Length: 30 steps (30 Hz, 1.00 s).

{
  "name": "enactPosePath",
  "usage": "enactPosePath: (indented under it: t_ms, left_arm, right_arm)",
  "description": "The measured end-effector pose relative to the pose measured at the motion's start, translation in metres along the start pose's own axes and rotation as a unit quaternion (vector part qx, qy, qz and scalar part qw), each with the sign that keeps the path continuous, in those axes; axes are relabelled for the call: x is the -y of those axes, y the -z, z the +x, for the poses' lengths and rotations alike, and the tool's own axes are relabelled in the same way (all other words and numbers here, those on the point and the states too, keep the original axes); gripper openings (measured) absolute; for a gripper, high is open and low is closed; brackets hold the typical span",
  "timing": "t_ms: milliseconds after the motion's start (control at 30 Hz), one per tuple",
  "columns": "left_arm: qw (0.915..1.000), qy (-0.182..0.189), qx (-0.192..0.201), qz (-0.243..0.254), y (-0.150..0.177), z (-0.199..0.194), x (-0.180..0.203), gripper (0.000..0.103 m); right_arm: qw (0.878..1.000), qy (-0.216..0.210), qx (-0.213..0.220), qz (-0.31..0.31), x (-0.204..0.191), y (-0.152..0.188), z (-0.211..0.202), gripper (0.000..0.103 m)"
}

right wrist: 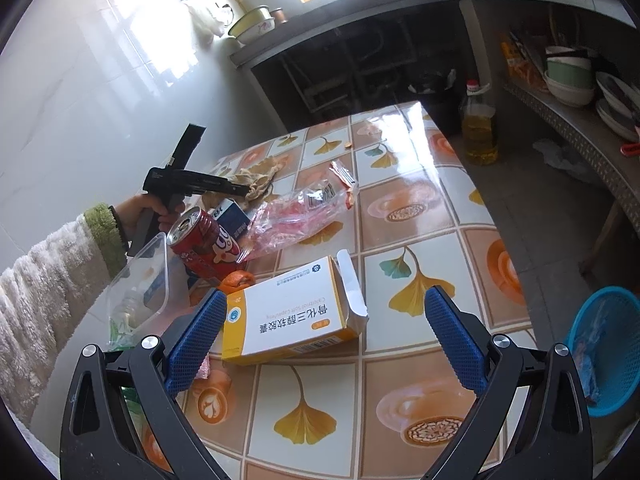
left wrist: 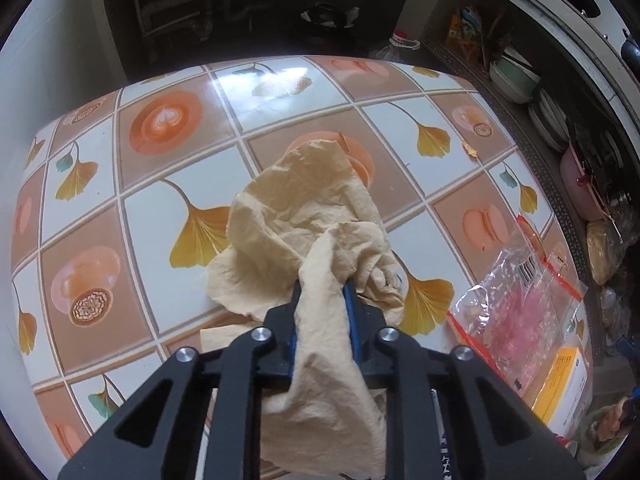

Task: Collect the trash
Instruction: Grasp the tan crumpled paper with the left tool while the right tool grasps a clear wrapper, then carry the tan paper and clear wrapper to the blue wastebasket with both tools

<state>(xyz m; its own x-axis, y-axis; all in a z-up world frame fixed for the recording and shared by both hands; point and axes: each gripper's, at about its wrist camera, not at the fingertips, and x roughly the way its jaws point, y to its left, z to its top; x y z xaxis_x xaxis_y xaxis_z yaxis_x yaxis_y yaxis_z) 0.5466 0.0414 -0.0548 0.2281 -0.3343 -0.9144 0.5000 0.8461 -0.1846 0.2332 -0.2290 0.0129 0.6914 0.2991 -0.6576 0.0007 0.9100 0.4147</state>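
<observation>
A crumpled tan paper towel [left wrist: 304,220] is pinched between the blue pads of the left claw [left wrist: 322,292], whose jaws are drawn in tight on a fold of it. The rest of the towel is seen draped over the claw and spread on the tiled desk [left wrist: 160,224], so it appears gripped but not yet lifted clear. The grip seems to have been taken on a raised ridge, probably because a flat sheet offers little else to pinch.

The right claw [right wrist: 326,340] is held wide open above the desk, nothing being pressed by its pads; an opened medicine box [right wrist: 292,320] lies between and just beyond them, likely the next piece to be taken. Further back a red can [right wrist: 204,240] on its side, a clear plastic bag [right wrist: 296,212] and a clear tub [right wrist: 148,280] are left uncollected. A blue basket [right wrist: 604,344] is placed on the floor beside the desk, presumably for the trash.
</observation>
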Motion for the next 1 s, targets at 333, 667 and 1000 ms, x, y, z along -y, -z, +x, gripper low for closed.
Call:
enactPosePath:
  t_ms: [333, 667, 1000]
  left_arm:
    - [0.9944, 0.007, 0.092, -0.051, 0.004, -0.044, -0.009, 0.006]
    - [0.9870, 0.029, 0.148, -0.057, 0.026, -0.090, -0.001, 0.006]
    - [0.9810, 0.058, 0.178, -0.050, 0.041, -0.118, 0.019, 0.006]
  right_arm:
    - [0.996, -0.017, -0.044, -0.072, -0.036, -0.075, 0.028, 0.095]
    - [0.969, -0.024, -0.204, 0.137, 0.037, -0.106, 0.149, 0.079]
    - [0.950, -0.049, -0.235, 0.198, 0.050, -0.091, 0.185, 0.012]
